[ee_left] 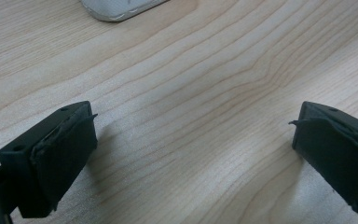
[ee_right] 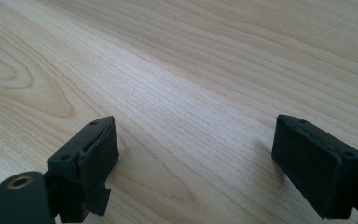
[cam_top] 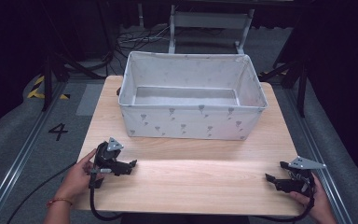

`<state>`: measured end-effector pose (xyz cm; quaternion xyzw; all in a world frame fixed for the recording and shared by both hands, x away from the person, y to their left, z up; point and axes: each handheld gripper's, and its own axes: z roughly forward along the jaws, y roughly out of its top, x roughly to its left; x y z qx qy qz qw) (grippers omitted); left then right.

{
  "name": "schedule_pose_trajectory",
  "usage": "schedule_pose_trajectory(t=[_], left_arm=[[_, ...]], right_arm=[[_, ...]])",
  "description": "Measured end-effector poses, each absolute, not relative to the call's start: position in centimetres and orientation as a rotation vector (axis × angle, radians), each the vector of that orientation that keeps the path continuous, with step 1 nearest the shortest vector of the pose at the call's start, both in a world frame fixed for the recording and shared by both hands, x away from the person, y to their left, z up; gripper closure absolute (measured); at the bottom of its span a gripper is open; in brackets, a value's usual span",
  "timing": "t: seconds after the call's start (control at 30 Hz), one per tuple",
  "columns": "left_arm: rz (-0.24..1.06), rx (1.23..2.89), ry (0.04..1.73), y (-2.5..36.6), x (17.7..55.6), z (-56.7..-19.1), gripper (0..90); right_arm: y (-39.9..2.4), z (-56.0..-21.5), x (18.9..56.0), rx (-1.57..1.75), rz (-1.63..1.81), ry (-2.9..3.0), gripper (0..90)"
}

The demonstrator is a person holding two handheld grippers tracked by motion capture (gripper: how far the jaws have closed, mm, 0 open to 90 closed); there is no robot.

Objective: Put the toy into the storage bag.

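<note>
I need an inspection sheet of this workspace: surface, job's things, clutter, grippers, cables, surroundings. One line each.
Surface: light wooden table, bare in front.
Job's things: white fabric bin with grey print, at the table's far half, nothing seen inside.
Clutter: nothing seen.
Grippers: left gripper and right gripper rest at the near corners, jaws open, nothing between them.
Cables: one black cable trails from each gripper; more cables on the floor behind.
Surroundings: grey floor, a "4" mark, dark curtains.
</note>
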<state>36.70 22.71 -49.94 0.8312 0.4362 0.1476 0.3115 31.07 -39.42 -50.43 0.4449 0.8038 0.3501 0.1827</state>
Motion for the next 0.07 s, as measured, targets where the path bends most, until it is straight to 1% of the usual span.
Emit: schedule_pose_trajectory(t=[0.07], left_arm=[[0.390,2.194,1.151,22.71,36.70,-49.94,0.1]], right_arm=[[-39.42,-50.43,31.07,1.255,0.988,2.268,14.7]])
